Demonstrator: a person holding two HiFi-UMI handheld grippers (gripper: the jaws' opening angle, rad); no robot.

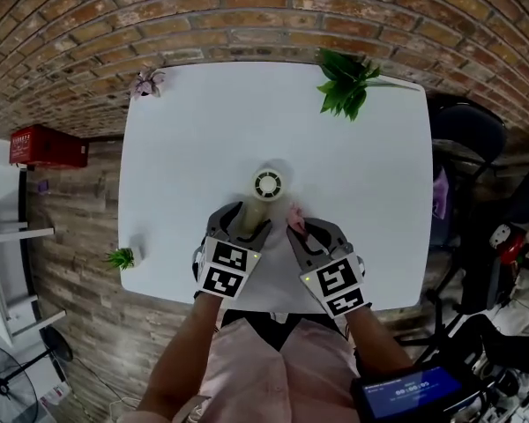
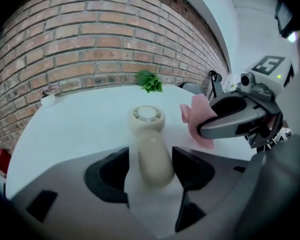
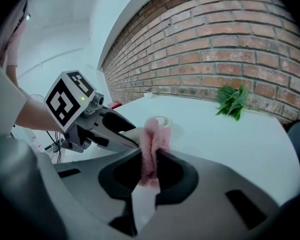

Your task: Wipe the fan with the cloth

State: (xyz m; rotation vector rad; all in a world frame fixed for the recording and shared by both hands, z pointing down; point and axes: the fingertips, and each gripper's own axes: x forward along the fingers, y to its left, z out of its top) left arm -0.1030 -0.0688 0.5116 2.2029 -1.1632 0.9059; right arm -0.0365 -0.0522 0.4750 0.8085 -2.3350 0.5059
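A small cream hand-held fan [image 1: 267, 184] rests on the white table [image 1: 194, 139], its round head facing up and its handle [image 2: 152, 156] pointing toward me. My left gripper [image 1: 245, 220] straddles that handle, open, with a thin gap showing beside the left pad [image 2: 112, 171]. Just right of it, my right gripper [image 1: 294, 227] is shut on a folded pink cloth [image 3: 151, 146]. The cloth [image 2: 197, 118] hangs in the air close to the right of the fan head [image 2: 146, 115], apart from it.
A leafy green plant [image 1: 346, 85] lies at the table's far right corner, a small pink flower pot [image 1: 147, 82] at the far left, a tiny green plant [image 1: 121, 257] near the front left edge. A dark chair [image 1: 467, 130] stands to the right, and a brick wall runs behind.
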